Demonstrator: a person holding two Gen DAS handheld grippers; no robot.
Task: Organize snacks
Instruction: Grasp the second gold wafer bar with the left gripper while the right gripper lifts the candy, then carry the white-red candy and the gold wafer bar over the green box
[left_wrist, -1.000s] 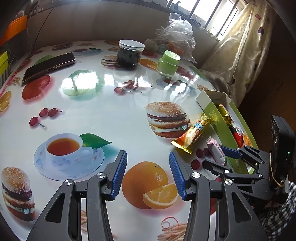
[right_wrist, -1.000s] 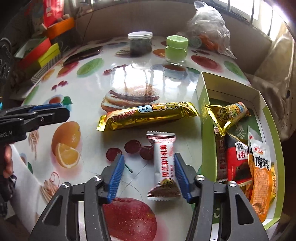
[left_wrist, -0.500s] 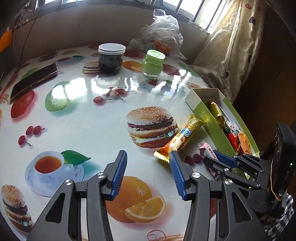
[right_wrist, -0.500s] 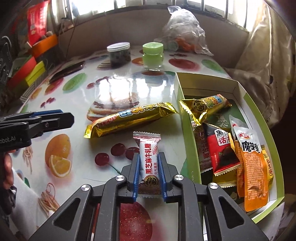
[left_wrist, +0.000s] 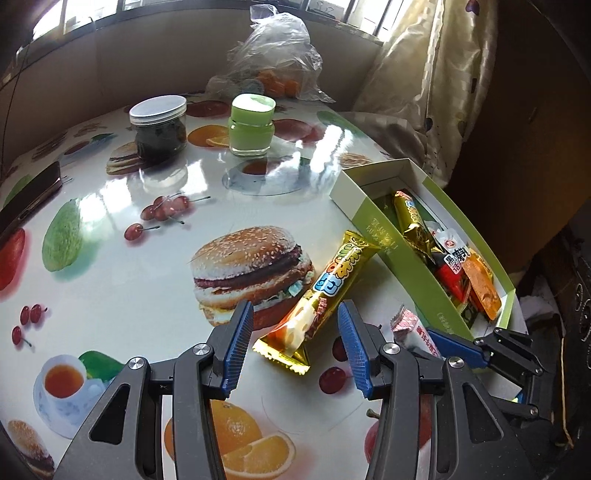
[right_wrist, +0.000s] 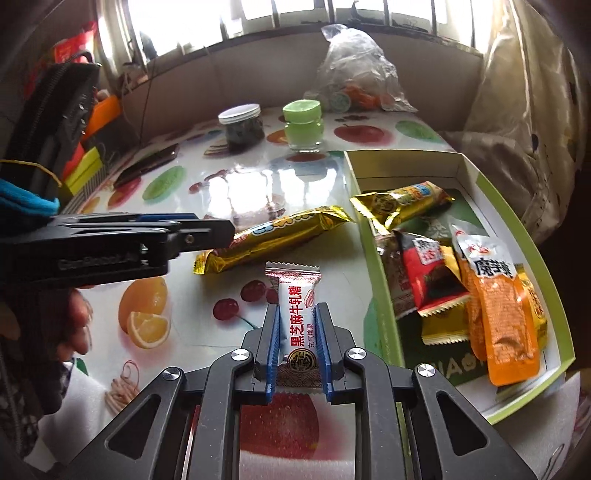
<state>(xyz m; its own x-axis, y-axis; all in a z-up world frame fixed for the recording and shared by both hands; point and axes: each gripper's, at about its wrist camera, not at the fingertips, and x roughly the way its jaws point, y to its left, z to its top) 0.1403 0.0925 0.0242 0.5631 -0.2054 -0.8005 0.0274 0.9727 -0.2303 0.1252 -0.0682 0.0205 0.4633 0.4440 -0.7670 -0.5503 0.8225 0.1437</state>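
My right gripper (right_wrist: 295, 328) is shut on a small white and pink candy packet (right_wrist: 297, 314), held just above the table beside the green box (right_wrist: 384, 332). The packet (left_wrist: 413, 330) also shows in the left wrist view, between the right gripper's fingers (left_wrist: 454, 345). A long gold snack bar (left_wrist: 325, 291) lies on the table against the box wall (left_wrist: 391, 254). My left gripper (left_wrist: 295, 341) is open, its jaws on either side of the bar's near end. The bar (right_wrist: 273, 234) shows in the right wrist view, with the left gripper's fingers (right_wrist: 147, 236) by its left end. The box holds several snack packets (right_wrist: 495, 302).
A dark jar with a white lid (left_wrist: 159, 127) and a green jar (left_wrist: 251, 123) stand at the back of the table. A clear plastic bag (left_wrist: 273, 55) lies behind them. A phone (left_wrist: 29, 195) lies at the left. A curtain (left_wrist: 424, 74) hangs at the right.
My right gripper closed on the candy packet and lifted it slightly. My left gripper moved right and forward until its open jaws straddle the gold bar's near end.
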